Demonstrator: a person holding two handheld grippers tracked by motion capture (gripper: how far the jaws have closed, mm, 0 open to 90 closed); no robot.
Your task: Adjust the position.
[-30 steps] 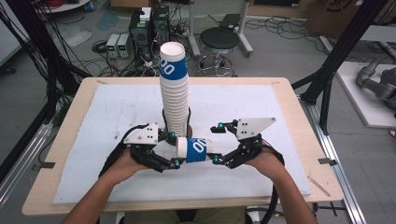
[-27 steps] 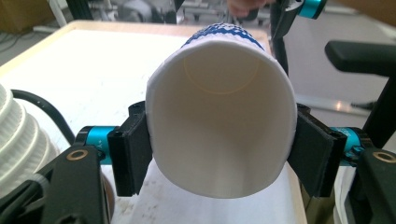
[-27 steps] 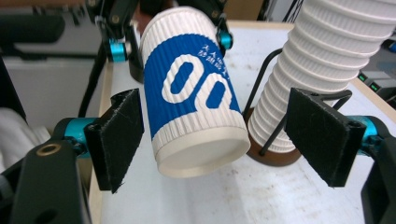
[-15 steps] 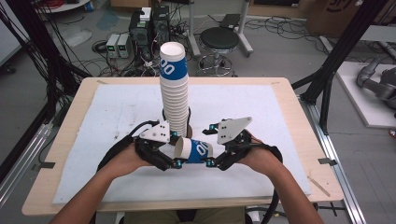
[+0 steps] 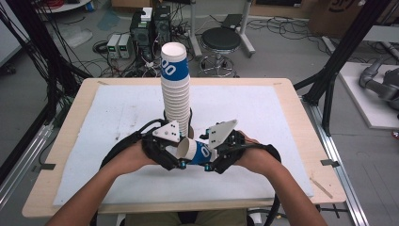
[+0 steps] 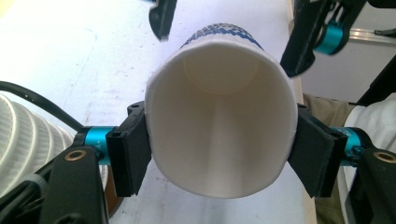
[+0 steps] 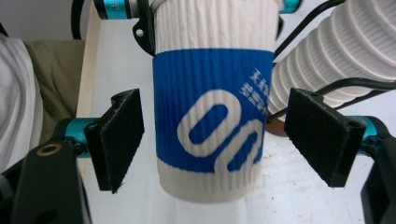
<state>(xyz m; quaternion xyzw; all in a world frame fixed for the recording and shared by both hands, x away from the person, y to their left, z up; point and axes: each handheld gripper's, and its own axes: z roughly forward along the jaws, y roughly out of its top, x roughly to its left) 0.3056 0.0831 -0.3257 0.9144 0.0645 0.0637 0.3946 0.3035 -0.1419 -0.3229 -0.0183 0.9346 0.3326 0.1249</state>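
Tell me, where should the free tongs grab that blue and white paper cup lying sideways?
Probably around the base end of the cup, coming from the right. The left tongs already pinch the open rim, squeezing it slightly oval, while the right tongs straddle the blue band with gaps on both sides. The closed bottom looks stiffer than the rim, so it should crush less there.

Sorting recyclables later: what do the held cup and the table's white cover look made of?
Cup: likely paper, matte, with a ribbed outer wall printed blue and a smooth white inside; its rim is squeezed oval between the left gripper's fingers. White cover: seemingly a thin foam or felt sheet, matte and scuffed; uncertain.
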